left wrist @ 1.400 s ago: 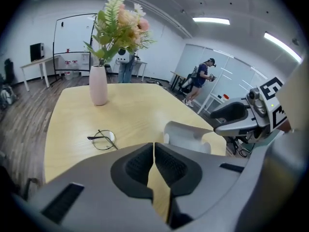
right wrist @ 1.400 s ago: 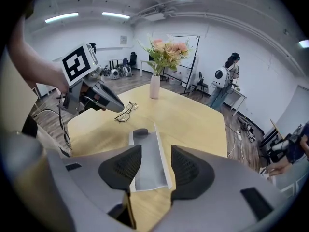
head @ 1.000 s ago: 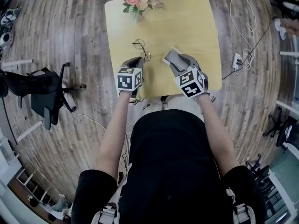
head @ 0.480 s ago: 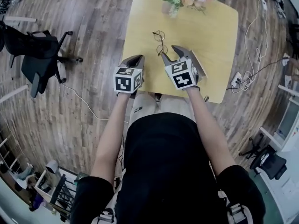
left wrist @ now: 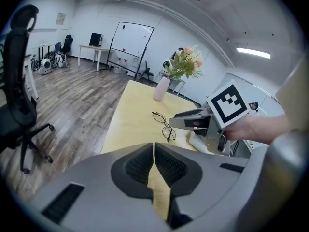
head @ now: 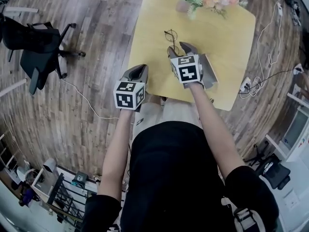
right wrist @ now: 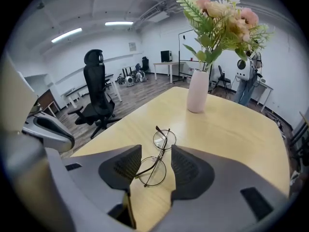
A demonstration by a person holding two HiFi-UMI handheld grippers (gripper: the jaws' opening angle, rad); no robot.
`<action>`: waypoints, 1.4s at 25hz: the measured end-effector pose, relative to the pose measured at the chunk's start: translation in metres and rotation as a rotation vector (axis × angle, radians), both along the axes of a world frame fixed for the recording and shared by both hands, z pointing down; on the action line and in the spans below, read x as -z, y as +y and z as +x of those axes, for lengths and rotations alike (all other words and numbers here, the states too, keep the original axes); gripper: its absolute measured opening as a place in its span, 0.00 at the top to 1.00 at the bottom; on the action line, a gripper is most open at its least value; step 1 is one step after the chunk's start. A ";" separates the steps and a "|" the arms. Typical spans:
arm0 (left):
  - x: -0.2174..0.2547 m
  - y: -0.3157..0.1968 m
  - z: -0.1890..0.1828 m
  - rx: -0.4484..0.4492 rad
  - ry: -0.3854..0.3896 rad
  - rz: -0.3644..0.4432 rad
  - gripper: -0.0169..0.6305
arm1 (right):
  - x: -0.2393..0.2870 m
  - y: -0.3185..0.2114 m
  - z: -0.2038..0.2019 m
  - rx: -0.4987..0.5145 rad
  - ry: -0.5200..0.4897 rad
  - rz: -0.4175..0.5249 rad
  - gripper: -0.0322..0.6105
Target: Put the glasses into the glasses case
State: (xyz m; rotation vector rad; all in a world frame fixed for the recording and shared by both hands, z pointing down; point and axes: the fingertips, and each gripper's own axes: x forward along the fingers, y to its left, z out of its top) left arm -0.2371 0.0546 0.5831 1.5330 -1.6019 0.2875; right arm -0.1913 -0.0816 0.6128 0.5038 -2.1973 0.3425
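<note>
1. Left gripper (left wrist: 153, 149): lower left of centre in the head view, over the near edge of the yellow table (head: 227, 37). Its 2 jaws stand closed together, with nothing between them.

2. Right gripper (right wrist: 156, 153): right of and beyond the left gripper in the head view, over the table. Its 2 jaws stand wide apart and grip nothing.

3. Case (head: 211, 76): a grey case lies on the table just right of the right gripper in the head view, partly hidden by the hand.

4. Glasses (head: 171, 36): round, thin-framed, lying on the table outside the case. In the right gripper view the nearer lens lies between the 2 open jaws and the farther lens lies just beyond the tips. The pads do not press on the frame.

5. Vase (right wrist: 198, 92): a pale pink vase with pink flowers (right wrist: 224, 13) stands upright near the far edge of the table, well beyond the glasses.

6. Chair (head: 38, 47): 1 black office chair stands on the wooden floor at the upper left of the head view, well apart from the table.
</note>
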 end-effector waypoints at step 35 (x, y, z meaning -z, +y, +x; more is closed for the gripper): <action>0.012 0.043 -0.002 0.018 -0.024 -0.004 0.94 | -0.025 -0.002 -0.004 -0.087 0.073 0.026 0.91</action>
